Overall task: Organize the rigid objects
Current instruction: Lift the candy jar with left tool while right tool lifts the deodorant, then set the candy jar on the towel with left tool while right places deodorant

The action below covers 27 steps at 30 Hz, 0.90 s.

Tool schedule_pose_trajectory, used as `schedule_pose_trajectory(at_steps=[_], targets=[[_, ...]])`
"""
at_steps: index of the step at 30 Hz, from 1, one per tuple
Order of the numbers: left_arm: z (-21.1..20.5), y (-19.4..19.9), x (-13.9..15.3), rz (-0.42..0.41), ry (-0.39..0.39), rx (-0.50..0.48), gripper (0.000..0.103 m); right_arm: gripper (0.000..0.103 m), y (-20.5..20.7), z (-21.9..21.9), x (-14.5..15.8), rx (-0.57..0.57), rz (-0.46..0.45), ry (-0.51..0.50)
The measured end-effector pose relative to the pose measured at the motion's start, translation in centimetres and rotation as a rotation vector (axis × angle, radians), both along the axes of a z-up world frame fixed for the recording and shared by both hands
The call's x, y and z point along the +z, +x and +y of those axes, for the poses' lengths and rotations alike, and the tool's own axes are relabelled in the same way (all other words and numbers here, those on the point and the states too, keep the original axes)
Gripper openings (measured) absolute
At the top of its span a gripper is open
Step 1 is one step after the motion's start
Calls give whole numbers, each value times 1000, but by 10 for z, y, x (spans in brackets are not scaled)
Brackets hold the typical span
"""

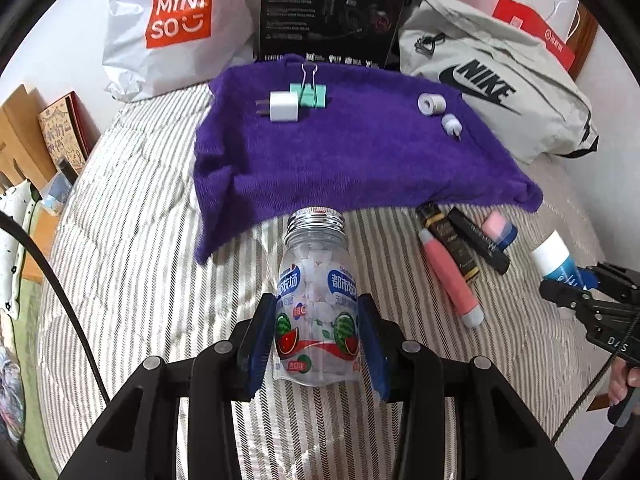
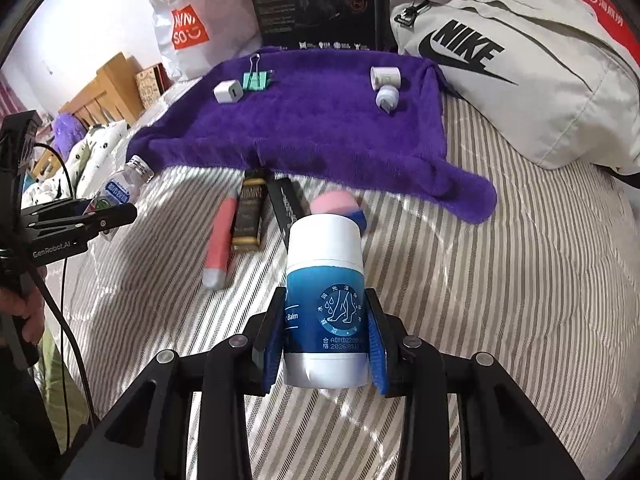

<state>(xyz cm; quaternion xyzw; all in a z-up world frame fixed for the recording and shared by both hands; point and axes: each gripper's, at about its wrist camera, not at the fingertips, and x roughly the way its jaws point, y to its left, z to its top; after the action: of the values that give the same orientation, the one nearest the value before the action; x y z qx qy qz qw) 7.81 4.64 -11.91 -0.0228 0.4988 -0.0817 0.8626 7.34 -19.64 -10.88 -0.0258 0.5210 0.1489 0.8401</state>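
Observation:
My left gripper is shut on a clear candy bottle with a silver cap and watermelon label, held above the striped bed. My right gripper is shut on a blue and white balm stick, cap pointing away. On the purple towel lie a white charger plug, a green binder clip, a white roll and a small white round plug. In front of the towel lie a pink tube, two dark boxes and a pink and blue item.
A white Miniso bag, a black product box and a grey Nike bag stand behind the towel. Books and a wooden headboard are at the left. A hand holds the right gripper's handle.

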Motion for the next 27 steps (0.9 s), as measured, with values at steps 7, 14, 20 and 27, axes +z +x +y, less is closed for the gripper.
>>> schedule_pose_trajectory(at_steps=[7,14,20,27], targets=[[5,16,18,-32,-3,8,39,36,19,2,15,2,-33,8],[8,40,30,-58,-3,15,39,36,42,1,26,-12,-56,6],[12,61,30,-60,-1,17,39,36,63,-1,29,-23,-66,-6],[17,90,27,-53,-2,28,39,36,99,-5,29,-56,-67,-10]])
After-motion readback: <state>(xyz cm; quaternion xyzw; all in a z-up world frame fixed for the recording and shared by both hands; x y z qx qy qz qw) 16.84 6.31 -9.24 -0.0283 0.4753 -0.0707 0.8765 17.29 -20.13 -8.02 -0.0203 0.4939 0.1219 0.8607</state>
